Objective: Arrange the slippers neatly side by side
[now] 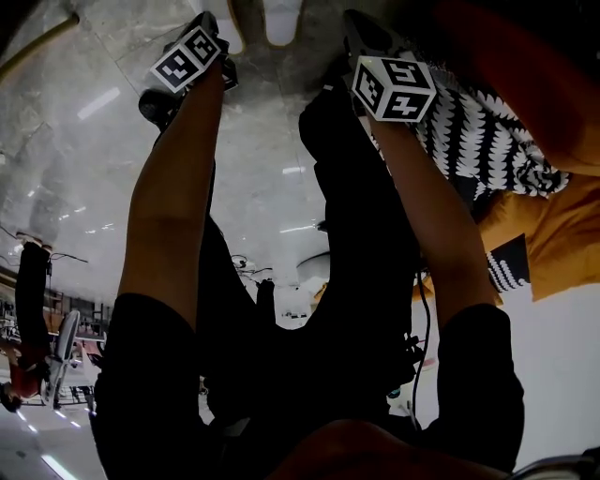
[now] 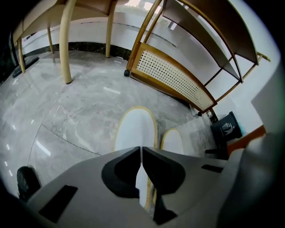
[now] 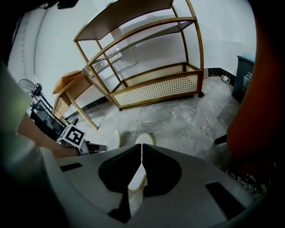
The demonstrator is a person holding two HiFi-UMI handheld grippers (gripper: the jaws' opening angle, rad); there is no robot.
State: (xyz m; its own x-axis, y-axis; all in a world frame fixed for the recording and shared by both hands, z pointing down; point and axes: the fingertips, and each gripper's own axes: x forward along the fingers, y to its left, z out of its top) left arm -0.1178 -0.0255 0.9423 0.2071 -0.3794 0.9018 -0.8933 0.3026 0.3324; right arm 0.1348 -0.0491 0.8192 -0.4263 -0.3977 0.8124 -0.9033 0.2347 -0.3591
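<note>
Two white slippers with yellow trim lie side by side on the grey marble floor. In the left gripper view the left slipper is large and close, and the right slipper lies just beside it. My left gripper hovers over the near end of the left slipper, jaws shut with nothing between them. My right gripper is also shut and empty, held higher above the right slipper. The left slipper lies beside it, next to the left gripper's marker cube. In the head view both slippers peek out past the arms.
A wooden shelf unit with a rattan lower panel stands behind the slippers. Wooden table legs rise at the left. A dark bin sits at the right. An orange and black-white patterned cloth lies to my right.
</note>
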